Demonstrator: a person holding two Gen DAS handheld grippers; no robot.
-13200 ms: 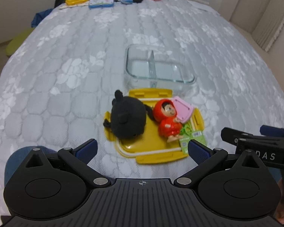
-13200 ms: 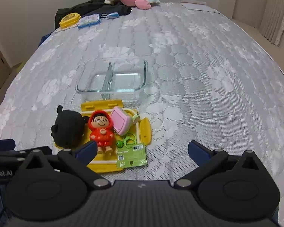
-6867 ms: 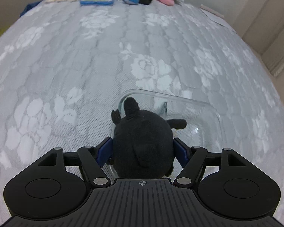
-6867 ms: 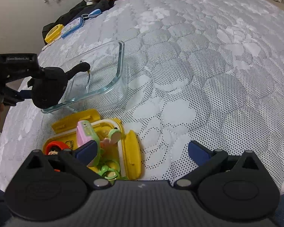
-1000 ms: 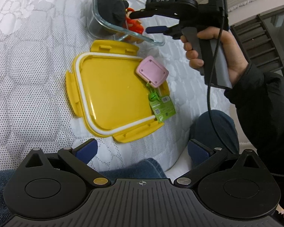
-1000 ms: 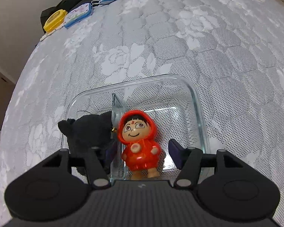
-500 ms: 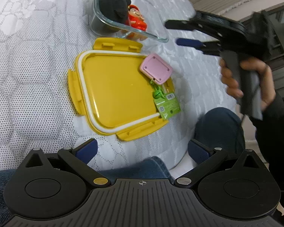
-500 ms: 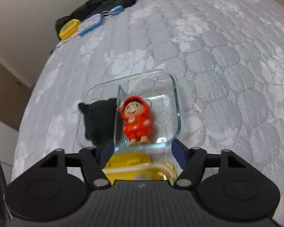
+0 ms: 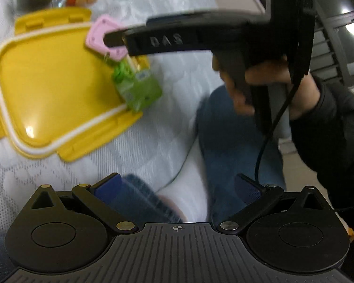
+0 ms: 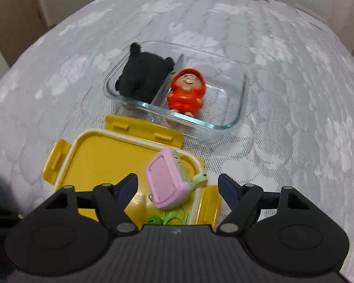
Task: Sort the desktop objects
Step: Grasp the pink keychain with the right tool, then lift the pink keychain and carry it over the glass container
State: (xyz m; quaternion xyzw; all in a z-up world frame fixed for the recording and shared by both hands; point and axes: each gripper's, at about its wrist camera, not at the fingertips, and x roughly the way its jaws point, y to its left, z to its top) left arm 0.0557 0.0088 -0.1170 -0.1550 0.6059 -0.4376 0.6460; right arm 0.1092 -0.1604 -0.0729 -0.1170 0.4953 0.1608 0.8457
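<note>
Pink square charm: the pink square plastic charm (image 10: 166,179) lay on the yellow plastic lid (image 10: 101,158), at 6 o'clock from the clear glass divided container (image 10: 242,99).
Right tool: the right tool (image 10: 177,187) hung released around it; jaws had just been opening, empty.
Advice: centre, lower, clench flat sides.
Left tool: the left tool (image 9: 180,187) was spread, empty.
Change: the red hooded figurine (image 10: 186,93), gripped a second earlier, lay freed beside the black plush toy (image 10: 141,76).

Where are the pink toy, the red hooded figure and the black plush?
pink toy (image 10: 165,179), right wrist view, on its flat pink face.
red hooded figure (image 10: 186,94), right wrist view, on its red body.
black plush (image 10: 140,77), right wrist view, on its back.
</note>
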